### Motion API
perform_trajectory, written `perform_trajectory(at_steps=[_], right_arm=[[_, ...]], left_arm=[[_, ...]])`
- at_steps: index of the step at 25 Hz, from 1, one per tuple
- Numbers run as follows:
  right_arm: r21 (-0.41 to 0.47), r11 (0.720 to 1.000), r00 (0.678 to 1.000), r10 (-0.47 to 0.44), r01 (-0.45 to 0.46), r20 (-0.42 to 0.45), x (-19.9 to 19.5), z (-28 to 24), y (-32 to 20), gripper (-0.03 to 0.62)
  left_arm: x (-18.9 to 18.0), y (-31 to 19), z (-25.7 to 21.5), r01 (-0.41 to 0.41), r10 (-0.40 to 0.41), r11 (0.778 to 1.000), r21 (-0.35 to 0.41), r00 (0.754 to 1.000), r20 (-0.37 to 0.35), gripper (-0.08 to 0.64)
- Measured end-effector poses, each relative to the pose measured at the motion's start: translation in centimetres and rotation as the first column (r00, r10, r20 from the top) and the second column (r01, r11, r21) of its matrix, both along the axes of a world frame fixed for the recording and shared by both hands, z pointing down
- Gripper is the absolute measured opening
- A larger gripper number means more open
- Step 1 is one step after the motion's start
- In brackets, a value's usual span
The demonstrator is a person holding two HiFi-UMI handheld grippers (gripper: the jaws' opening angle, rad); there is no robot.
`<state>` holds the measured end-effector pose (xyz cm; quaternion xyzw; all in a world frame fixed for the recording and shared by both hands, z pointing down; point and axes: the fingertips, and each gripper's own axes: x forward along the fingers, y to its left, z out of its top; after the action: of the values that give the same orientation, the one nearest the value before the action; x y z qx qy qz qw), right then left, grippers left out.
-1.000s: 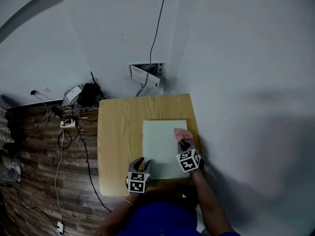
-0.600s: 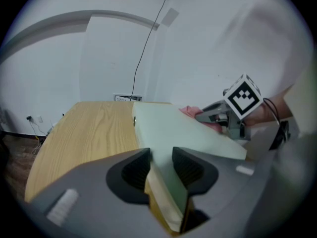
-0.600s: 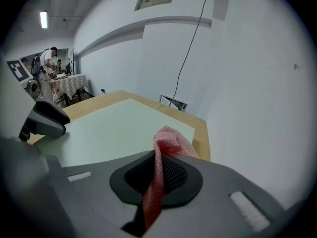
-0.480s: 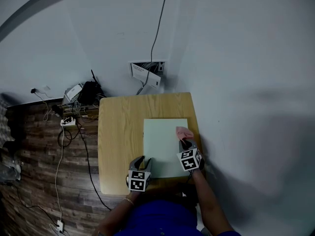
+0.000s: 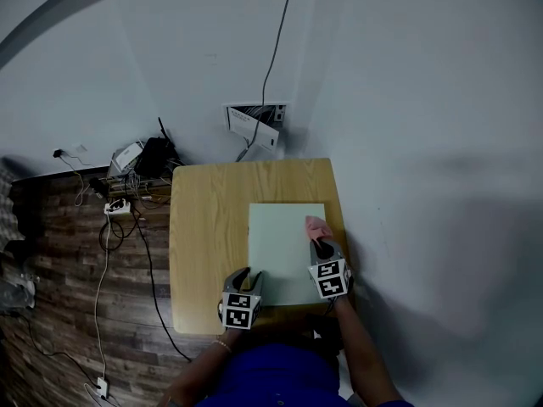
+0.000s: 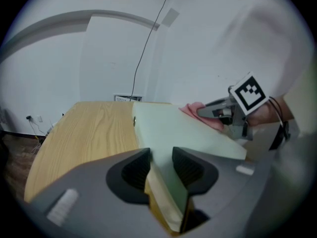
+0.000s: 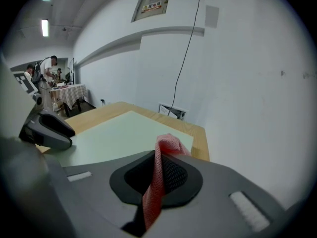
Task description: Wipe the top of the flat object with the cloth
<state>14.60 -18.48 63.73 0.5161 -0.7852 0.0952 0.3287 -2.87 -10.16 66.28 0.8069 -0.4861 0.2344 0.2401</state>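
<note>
So the pale green flat board sits on the wooden table, lower middle of the head view. The left gripper is clamped onto the board's near corner, with the edge wedged between its pads. The right gripper is pinching the pink cloth, which lies on the board near its right edge.

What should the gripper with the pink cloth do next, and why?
Probably slide the pink cloth leftward across the green board: the right gripper pinches it near the board's right edge, most of the top lies left of it, and the left gripper clamps the near edge steady.
</note>
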Motion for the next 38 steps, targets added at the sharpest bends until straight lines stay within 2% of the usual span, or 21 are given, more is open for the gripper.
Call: perform_trajectory(at_steps=[5, 9, 13, 18, 20, 23, 28, 38], right_arm=[[0.092, 0.991, 0.992, -0.103, 0.097, 0.067, -3.4, -3.8, 0.6, 0.014], [0.126, 0.956, 0.959, -0.273, 0.263, 0.071, -8.2, -6.0, 2.2, 0.014], [0.079, 0.894, 0.893, -0.446, 0.441, 0.066, -12.9, -5.3, 4.6, 0.014], [-0.043, 0.831, 0.832, -0.554, 0.555, 0.031, -16.2, -2.0, 6.4, 0.014], [-0.084, 0.814, 0.817, -0.577, 0.575, -0.001, -16.8, -0.7, 6.5, 0.014], [-0.124, 0.804, 0.807, -0.589, 0.581, -0.037, -17.3, 0.7, 6.2, 0.014], [-0.168, 0.81, 0.821, -0.571, 0.561, -0.012, -18.0, 2.0, 5.7, 0.015], [-0.166, 0.809, 0.818, -0.574, 0.563, -0.022, -18.0, 2.0, 5.7, 0.014]], left_arm=[[0.1, 0.0, 0.0, 0.0, 0.0, 1.0, 0.007, 1.0, 0.002, 0.141], [0.1, 0.0, -0.1, -0.003, 0.003, 1.0, 0.006, 1.0, 0.001, 0.141], [0.1, -0.1, -0.1, -0.005, 0.005, 1.0, 0.005, 1.0, 0.001, 0.141], [0.0, 0.0, 0.0, -0.007, 0.007, 1.0, 0.006, 1.0, 0.003, 0.141], [0.0, 0.0, 0.0, -0.008, 0.008, 1.0, 0.008, 1.0, 0.004, 0.141], [0.0, 0.0, -0.1, -0.011, 0.01, 1.0, 0.01, 1.0, 0.006, 0.141], [0.1, 0.0, 0.1, -0.012, 0.012, 1.0, 0.012, 1.0, 0.011, 0.141], [0.0, 0.0, 0.0, -0.014, 0.014, 1.0, 0.015, 1.0, 0.016, 0.143]])
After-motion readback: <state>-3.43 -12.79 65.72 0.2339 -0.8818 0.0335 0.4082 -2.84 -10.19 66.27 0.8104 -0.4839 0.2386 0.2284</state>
